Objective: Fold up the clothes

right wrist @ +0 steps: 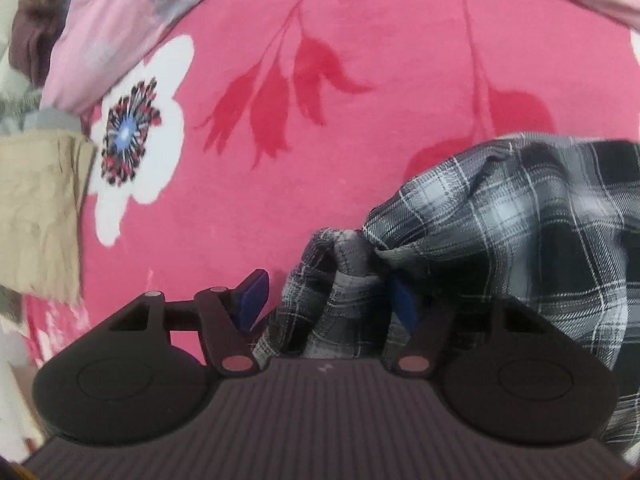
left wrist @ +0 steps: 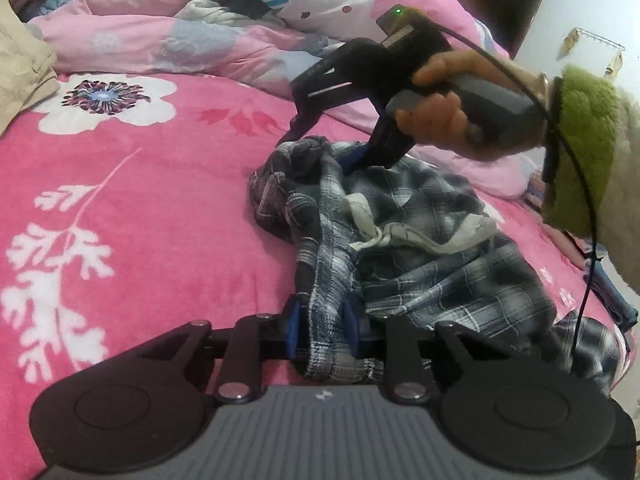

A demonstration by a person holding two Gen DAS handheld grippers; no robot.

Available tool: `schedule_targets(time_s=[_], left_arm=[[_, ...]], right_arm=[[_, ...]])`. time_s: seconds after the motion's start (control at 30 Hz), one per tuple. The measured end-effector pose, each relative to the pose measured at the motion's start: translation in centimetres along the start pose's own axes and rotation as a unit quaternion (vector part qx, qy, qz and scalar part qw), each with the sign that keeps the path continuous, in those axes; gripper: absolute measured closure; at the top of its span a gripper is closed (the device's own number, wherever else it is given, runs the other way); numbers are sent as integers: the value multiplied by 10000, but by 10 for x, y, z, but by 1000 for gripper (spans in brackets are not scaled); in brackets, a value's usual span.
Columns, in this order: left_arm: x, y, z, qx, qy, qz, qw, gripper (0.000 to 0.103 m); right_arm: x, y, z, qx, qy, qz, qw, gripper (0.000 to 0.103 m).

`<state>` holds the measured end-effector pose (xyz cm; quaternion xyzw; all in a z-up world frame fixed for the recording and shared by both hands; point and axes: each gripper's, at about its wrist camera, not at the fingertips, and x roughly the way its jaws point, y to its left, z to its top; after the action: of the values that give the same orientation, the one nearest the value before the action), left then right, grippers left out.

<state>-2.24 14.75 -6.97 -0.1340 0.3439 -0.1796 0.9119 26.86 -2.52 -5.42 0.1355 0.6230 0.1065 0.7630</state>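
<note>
A grey-and-white plaid garment (left wrist: 420,240) lies crumpled on the pink flowered bedspread (left wrist: 140,200), with a pale inner lining showing. My left gripper (left wrist: 323,328) is shut on its near edge, and the cloth is pinched between the blue pads. A hand holds my right gripper (left wrist: 320,148) at the garment's far end, tips pointing down. In the right wrist view the right gripper (right wrist: 326,300) stands open. A bunched fold of the plaid garment (right wrist: 520,220) sits between its blue pads (right wrist: 252,300), closer to the right one.
A rumpled pink quilt (left wrist: 160,32) and other clothes are heaped at the back of the bed. A beige folded garment (left wrist: 20,72) lies at the left edge, and the beige garment (right wrist: 36,208) also shows in the right wrist view. A green fuzzy sleeve (left wrist: 580,140) and a cable cross the right side.
</note>
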Motion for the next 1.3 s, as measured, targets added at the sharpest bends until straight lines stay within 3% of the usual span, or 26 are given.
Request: schedule_targets(time_s=[0.03, 0.13, 0.17, 0.27, 0.37, 0.5, 0.73, 0.9, 1.03, 1.1, 1.17, 1.27, 1.3], left_arm=[[1, 2, -1, -55, -16, -25, 10000, 77], [3, 3, -4, -137, -160, -47, 9998, 77], [2, 3, -5, -151, -221, -46, 9996, 80], [-4, 9, -4, -284, -441, -202, 9984, 90], [-19, 22, 2, -564, -849, -271, 9944, 92], [-46, 57, 21, -1080, -1397, -42, 9843, 93], [-98, 119, 32, -1497, -1992, 1129, 9619, 93], [-110, 158, 18, -1924, -1666, 1670, 9525, 93], [-110, 175, 2, -2201, -1477, 1703, 9491, 92], [-110, 177, 0, -2277, -1465, 1680, 9479, 91], [-108, 180, 1, -2283, -1456, 1652, 9484, 87], [-106, 184, -2, -2253, -1442, 1657, 9492, 78], [-107, 185, -3, -2266, -1440, 1642, 9492, 77]], right_arm=[[0, 2, -3, -106, -29, -81, 9999, 48], [-4, 3, -13, -356, -254, -447, 9980, 86], [-7, 2, -15, -320, -351, -399, 9981, 92], [-20, 2, -12, -219, -831, -66, 9963, 95], [-40, 15, -8, -164, -1248, 307, 9916, 95], [-55, 60, 2, -554, -1674, 719, 9817, 95], [-27, 177, 9, -1612, -1772, 1326, 9618, 95], [10, 249, 2, -2136, -1593, 1550, 9513, 95], [56, 259, -8, -2089, -1428, 1237, 9595, 93], [70, 258, -8, -2028, -1362, 1119, 9632, 88], [79, 254, -5, -1941, -1265, 1038, 9672, 76], [66, 238, -2, -1764, -1363, 1344, 9655, 53], [58, 230, 0, -1675, -1416, 1492, 9642, 52]])
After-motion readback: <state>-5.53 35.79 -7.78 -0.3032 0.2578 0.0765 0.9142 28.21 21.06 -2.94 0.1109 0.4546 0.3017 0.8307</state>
